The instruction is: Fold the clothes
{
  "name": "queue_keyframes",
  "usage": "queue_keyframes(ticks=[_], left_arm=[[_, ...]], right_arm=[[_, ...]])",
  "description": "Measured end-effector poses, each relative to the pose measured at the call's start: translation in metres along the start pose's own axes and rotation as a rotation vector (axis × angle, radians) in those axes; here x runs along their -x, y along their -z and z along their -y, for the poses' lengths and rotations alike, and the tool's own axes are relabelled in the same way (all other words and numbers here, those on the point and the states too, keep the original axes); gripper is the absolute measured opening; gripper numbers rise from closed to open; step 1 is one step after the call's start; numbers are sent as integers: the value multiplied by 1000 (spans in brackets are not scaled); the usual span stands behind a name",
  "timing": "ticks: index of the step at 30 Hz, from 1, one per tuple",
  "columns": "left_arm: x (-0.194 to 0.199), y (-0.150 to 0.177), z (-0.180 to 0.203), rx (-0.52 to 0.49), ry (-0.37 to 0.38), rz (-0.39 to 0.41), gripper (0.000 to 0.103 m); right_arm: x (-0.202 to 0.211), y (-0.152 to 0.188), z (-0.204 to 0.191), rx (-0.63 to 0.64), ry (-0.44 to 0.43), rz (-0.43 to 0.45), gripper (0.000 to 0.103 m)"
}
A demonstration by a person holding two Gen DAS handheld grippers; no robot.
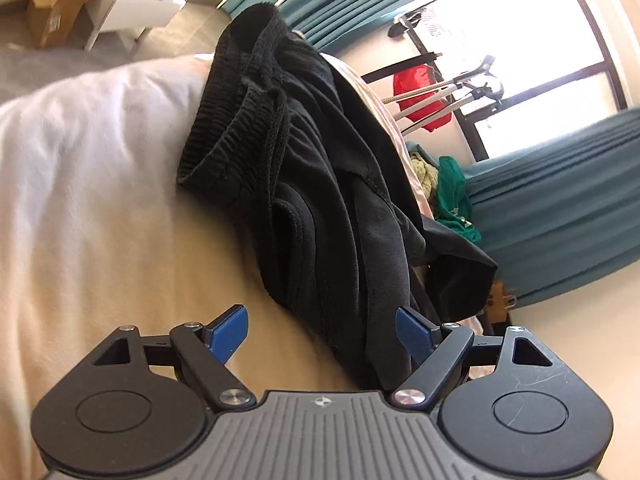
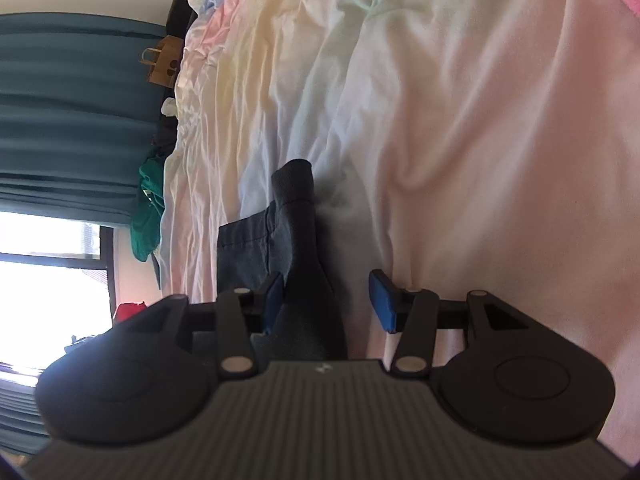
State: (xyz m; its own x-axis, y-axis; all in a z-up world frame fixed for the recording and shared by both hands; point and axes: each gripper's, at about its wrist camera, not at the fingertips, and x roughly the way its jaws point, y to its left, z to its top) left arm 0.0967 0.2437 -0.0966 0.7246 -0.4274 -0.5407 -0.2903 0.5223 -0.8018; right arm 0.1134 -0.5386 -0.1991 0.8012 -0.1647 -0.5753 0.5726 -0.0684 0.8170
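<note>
Hidden: your left gripper (image 1: 322,332) covers the near hem of the black shorts (image 1: 320,184); your right gripper (image 2: 330,306) cuts off the dark garment (image 2: 298,248) below its body.
Long axis: the shorts run from 6 o'clock to 11 o'clock, waistband far.
Left gripper: your jaws are spread; the shorts lie between them, ungripped.
Right gripper: spread; the garment touches your 9 o'clock finger.
Location: both lie on the pale bedding (image 1: 100,200).
Far: teal curtains (image 1: 560,216).

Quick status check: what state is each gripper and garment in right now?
Left gripper: jaws open, holding nothing.
Right gripper: jaws open around dark cloth.
Black shorts with elastic waistband: crumpled on the bed.
Dark grey garment: bunched, unfolded.
Pastel bedsheet: wrinkled.
</note>
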Motion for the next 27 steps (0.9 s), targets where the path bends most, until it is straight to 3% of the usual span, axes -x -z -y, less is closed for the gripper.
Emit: queue_keyframes(ticks=[4, 9, 10, 12, 13, 16, 19, 22, 27], left_arm=[[-20, -20, -23, 135, -44, 31, 85], [-37, -41, -48, 286, 31, 88, 87], [-39, -44, -51, 293, 45, 100, 87], [-41, -47, -55, 302, 66, 118, 81], [-42, -49, -56, 309, 73, 122, 79], [-43, -52, -59, 325, 123, 138, 77], [-41, -50, -57, 328, 109, 148, 68], [-40, -49, -62, 350, 83, 149, 42], [-29, -46, -54, 294, 61, 191, 27]], right_arm=[[-12, 5, -11, 72, -16, -42, 50], [-25, 9, -26, 162, -20, -19, 49], [-27, 8, -29, 178, -28, -15, 46], [-26, 8, -33, 205, -37, 4, 30], [-23, 9, -35, 216, -40, 18, 16], [-15, 12, -41, 251, -49, 59, 7], [-8, 14, -47, 286, -57, 100, 7], [0, 17, -53, 321, -66, 141, 7], [17, 18, -56, 317, -101, 182, 7]])
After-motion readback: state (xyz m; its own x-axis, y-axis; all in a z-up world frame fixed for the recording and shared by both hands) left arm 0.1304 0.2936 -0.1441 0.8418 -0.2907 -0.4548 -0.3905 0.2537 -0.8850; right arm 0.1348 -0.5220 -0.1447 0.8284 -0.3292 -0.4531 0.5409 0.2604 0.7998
